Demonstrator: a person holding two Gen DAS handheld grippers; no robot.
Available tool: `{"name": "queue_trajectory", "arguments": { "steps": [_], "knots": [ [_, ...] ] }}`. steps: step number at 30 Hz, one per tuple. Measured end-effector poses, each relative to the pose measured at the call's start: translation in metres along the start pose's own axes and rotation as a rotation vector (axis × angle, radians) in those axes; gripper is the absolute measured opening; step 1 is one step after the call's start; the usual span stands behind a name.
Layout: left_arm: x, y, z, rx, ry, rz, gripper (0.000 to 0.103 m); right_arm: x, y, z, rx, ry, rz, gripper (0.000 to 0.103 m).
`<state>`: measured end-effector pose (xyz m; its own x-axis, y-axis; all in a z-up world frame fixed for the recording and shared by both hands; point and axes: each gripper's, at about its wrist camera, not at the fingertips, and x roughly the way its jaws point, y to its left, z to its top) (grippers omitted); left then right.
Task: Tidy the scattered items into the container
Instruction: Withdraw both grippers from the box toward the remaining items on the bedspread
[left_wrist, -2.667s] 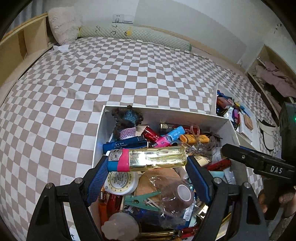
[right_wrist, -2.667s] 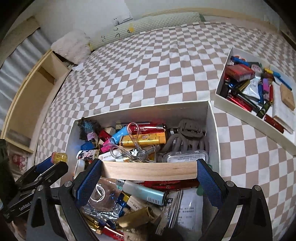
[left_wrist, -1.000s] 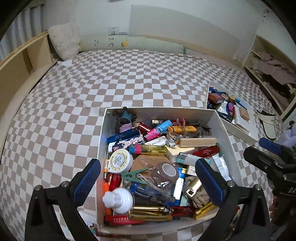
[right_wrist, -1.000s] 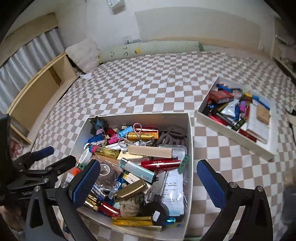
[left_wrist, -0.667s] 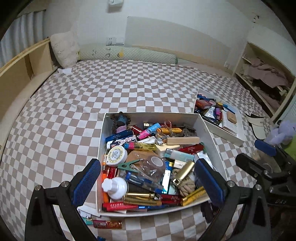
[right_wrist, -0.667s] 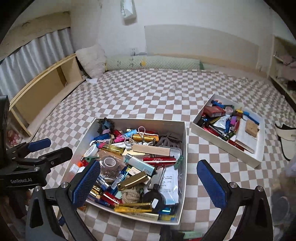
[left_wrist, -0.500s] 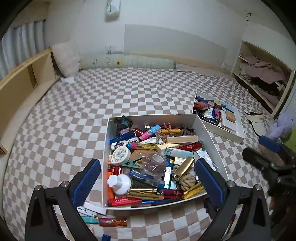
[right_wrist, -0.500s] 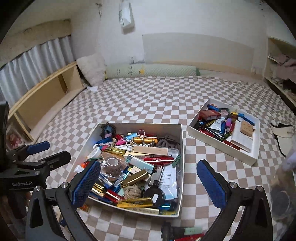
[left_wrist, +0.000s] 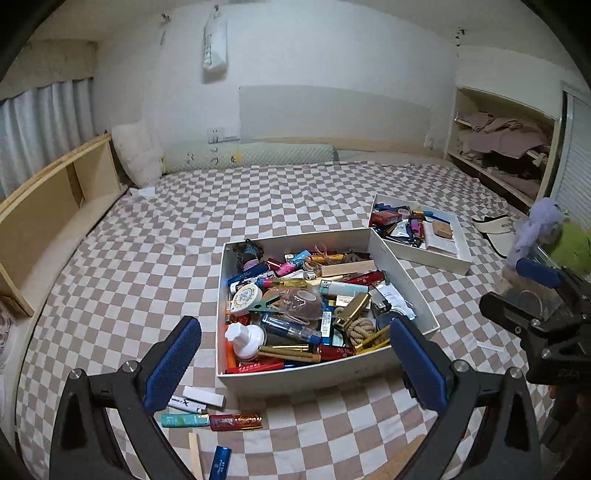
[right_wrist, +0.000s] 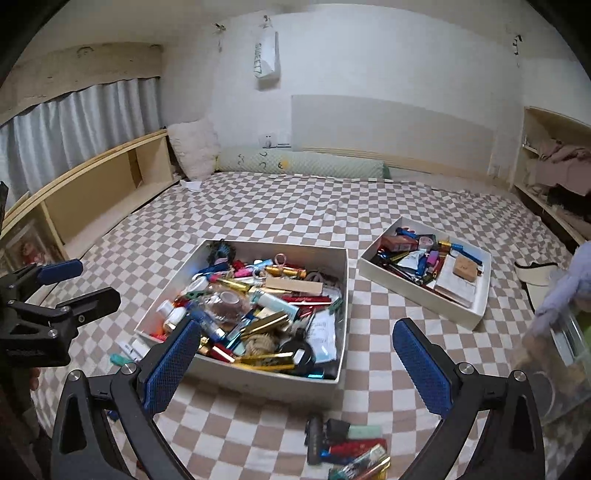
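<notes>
A big white box (left_wrist: 295, 380) (right_wrist: 258, 380) on the checkered bed is piled with lighters, tubes, a tape roll and a wooden block (left_wrist: 347, 267). My left gripper (left_wrist: 295, 363) hangs open and empty above the box's near side. In front of it, outside the box, lie a white lighter (left_wrist: 195, 398), a teal lighter (left_wrist: 184, 420), a red lighter (left_wrist: 236, 421) and a blue tube (left_wrist: 221, 461). My right gripper (right_wrist: 295, 363) is also open and empty, above a heap of loose lighters (right_wrist: 347, 446) near the bed's front.
A smaller white box (left_wrist: 436, 258) (right_wrist: 417, 301) of items sits to the right of the big one. A white visor cap (right_wrist: 535, 269) and a clear tub (right_wrist: 565, 369) with a purple plush lie at the right. A wooden shelf (left_wrist: 44, 206) lines the left; pillows lie at the back.
The left gripper let go of a yellow lighter and the right gripper a wooden block, both now in the box. Both grippers opened wide, then drew back and up from the box.
</notes>
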<state>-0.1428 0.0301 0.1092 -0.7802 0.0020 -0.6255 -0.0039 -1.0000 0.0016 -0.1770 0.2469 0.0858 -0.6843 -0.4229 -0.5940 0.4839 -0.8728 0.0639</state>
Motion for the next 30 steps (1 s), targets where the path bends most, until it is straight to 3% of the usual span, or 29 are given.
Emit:
{"name": "queue_trajectory", "arguments": {
  "steps": [10,30],
  "knots": [
    [-0.027,-0.003,-0.028,0.023,-0.026,-0.008,0.103,-0.023,0.016,-0.022,-0.026,-0.018,-0.009,0.103],
    [-0.041,-0.009,-0.058,0.05,-0.008,-0.019,0.103,-0.037,0.028,-0.052,-0.032,0.008,-0.02,0.103]
  ]
}}
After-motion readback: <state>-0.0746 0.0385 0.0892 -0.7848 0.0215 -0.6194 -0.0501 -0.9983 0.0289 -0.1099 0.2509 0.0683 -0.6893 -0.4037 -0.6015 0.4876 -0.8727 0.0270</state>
